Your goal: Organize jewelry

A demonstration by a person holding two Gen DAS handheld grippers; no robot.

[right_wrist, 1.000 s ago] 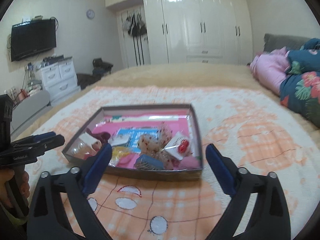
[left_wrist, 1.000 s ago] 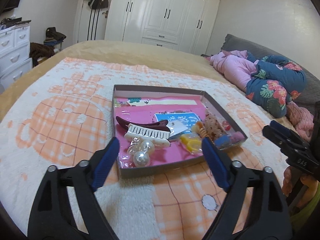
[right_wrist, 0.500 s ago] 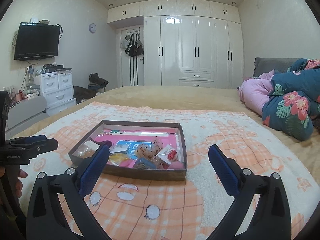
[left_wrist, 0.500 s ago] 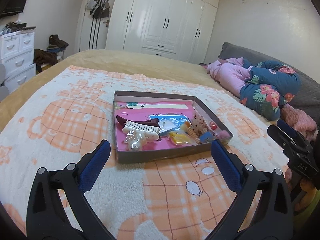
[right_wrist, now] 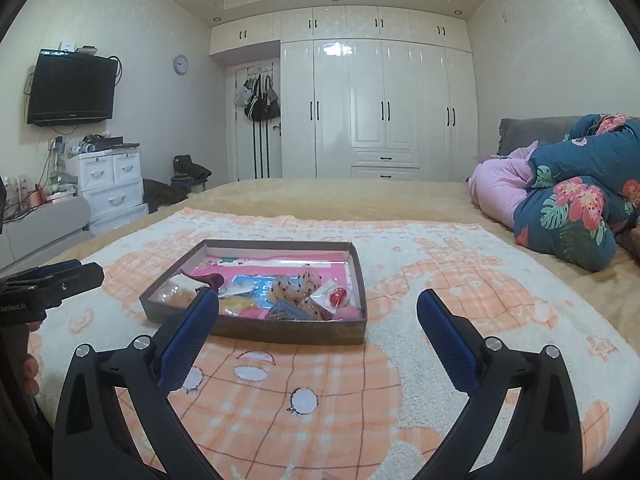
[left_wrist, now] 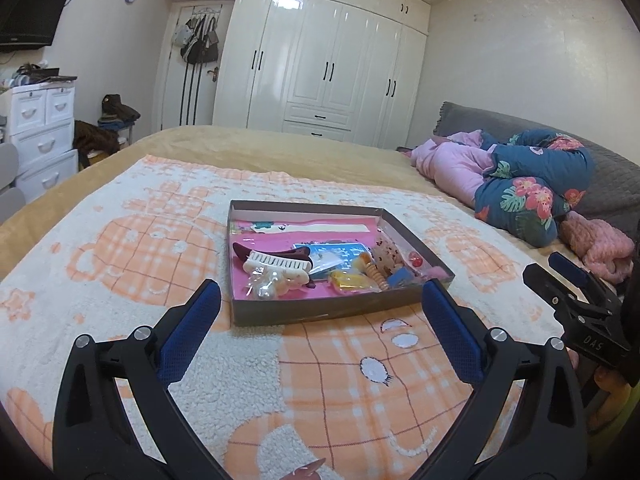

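Note:
A shallow grey box (left_wrist: 320,314) with a pink floor lies on the orange-and-white blanket; it also shows in the right wrist view (right_wrist: 288,328). In it lie a white comb clip (left_wrist: 278,262), a dark maroon hair clip (left_wrist: 244,251), a pearl piece (left_wrist: 266,286), a yellow piece (left_wrist: 352,282), a blue card (left_wrist: 332,249) and a red bead (right_wrist: 338,297). My left gripper (left_wrist: 320,332) is open and empty, just short of the box's near wall. My right gripper (right_wrist: 318,332) is open and empty, also short of the box.
The blanket (left_wrist: 120,272) covers a wide bed. Folded pink and floral bedding (left_wrist: 520,188) lies at the right. White drawers (left_wrist: 40,128) stand left of the bed, wardrobes (right_wrist: 380,108) behind it. Each gripper shows in the other's view, the right one (left_wrist: 576,300) and the left one (right_wrist: 52,284).
Both grippers have pulled back and risen away from the box, so it looks smaller and farther. Both stay open and empty.

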